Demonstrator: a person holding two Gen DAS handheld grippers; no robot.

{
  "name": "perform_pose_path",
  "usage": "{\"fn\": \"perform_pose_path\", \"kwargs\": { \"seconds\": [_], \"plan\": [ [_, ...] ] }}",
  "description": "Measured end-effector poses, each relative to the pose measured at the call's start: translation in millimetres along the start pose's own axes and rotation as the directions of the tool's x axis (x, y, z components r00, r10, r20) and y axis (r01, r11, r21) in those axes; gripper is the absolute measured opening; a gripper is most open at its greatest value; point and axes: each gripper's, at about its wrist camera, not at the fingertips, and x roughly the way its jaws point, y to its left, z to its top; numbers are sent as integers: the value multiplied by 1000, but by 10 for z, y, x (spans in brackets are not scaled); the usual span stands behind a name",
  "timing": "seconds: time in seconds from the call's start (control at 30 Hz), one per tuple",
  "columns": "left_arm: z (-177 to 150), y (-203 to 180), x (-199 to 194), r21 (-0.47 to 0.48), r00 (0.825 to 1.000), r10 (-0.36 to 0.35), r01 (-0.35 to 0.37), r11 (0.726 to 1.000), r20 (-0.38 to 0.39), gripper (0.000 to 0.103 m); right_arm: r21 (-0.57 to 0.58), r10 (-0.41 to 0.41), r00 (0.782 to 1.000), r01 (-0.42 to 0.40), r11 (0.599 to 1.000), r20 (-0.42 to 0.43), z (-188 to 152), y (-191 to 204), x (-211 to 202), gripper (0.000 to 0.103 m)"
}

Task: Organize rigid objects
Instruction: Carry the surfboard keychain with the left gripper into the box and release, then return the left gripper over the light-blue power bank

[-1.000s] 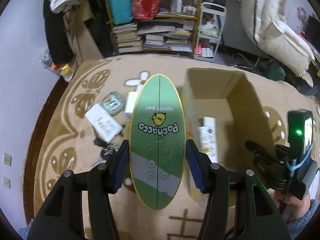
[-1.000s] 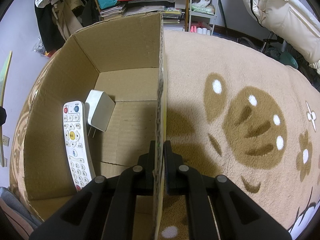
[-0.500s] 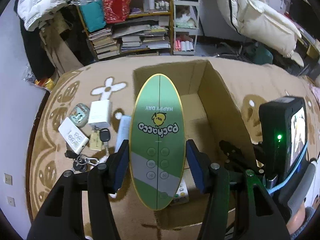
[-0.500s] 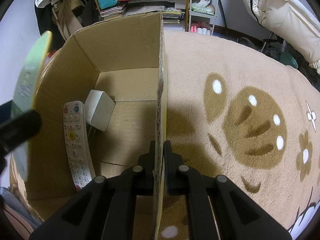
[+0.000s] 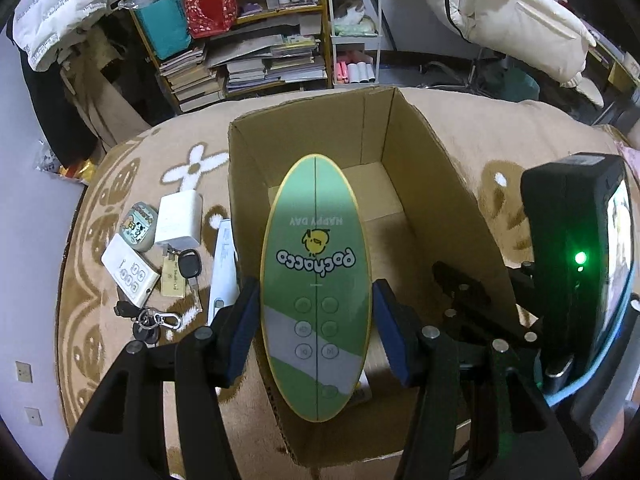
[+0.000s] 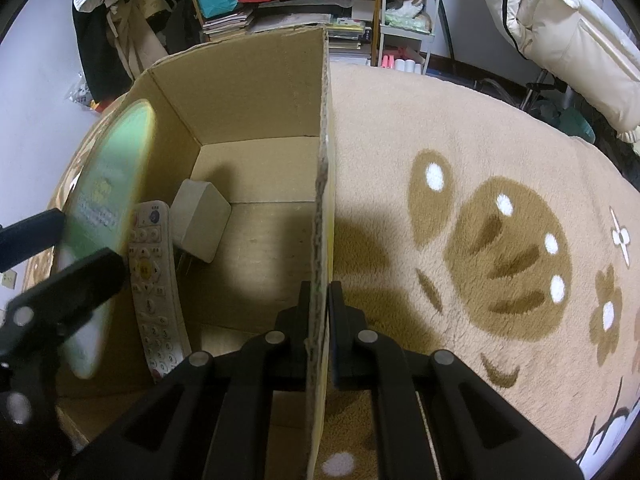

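Green oval board [image 5: 316, 280] clamped, left gripper [image 5: 316, 316] | right gripper [image 6: 319, 300] pinches box wall [image 6: 322, 184] | remote [image 6: 154, 280] visible right-only

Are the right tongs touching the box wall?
Touching. The right wrist view shows the right tongs shut on the cardboard box wall, both pads pressed against the wall's edge with no gap.
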Motion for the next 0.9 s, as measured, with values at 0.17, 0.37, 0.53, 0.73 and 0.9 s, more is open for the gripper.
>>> {"fn": "perform_pose_path", "kwargs": {
  "seconds": [0.17,0.37,0.53,0.73,0.9],
  "plan": [
    [37,77,-186,-1,999,23,-23,1000,48,75,4,6,1000,-6,1000,-2,-4,13,-17,8],
    [101,284,-397,-5,992,71,-71,997,102,97,2,3,1000,-3,1000,-4,0,-1,-36,8],
    [99,544,-376,-24,992,85,-83,996,98,98,2,3,1000,-3,1000,-5,12,1,-38,8],
    [11,805,-278,-45,988,99,-94,995,118,98,2,3,1000,-3,1000,-6,10,-1,-41,8],
    [-31,956,-119,-62,990,87,-81,995,115,97,3,4,1000,-4,1000,-7,0,4,-53,8]
  ]
}}
